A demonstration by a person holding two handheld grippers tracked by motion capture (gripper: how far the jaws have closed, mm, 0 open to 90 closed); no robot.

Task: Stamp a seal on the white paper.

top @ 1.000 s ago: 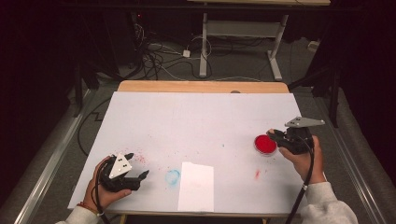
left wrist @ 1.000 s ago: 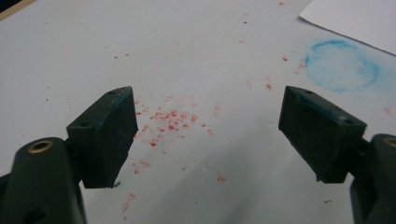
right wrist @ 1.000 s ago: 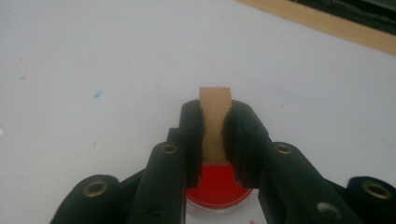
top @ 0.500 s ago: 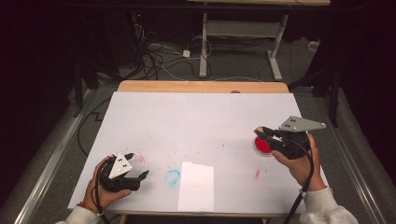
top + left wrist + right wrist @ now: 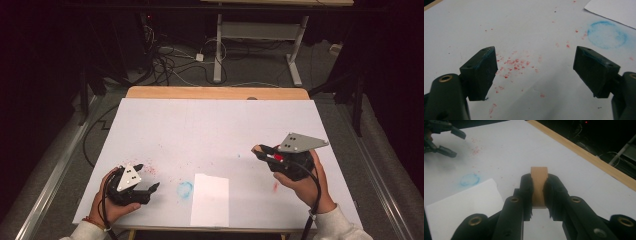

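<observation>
While my right gripper [image 5: 261,152] hangs above the white table [image 5: 215,130] at the right of the high view, its jaws clench a small wooden block [image 5: 539,185]. Seen in the right gripper view, that block stands upright at mid frame, pinched between both pads, its tan top rising past the fingertips; in the high view a red patch [image 5: 278,157] shows at the jaws, and I cannot tell what it belongs to. My left gripper [image 5: 148,178] rests low at the lower left of the high view, jaws released and wide apart with nothing between them. Red flecks [image 5: 515,65] lie scattered on the table between those jaws in the left gripper view, and a blue ring stain [image 5: 607,34] sits at the upper right. A paper sheet [image 5: 210,199] lies at bottom centre of the high view, just right of the stain. No brand, label or writing can be read on anything.
</observation>
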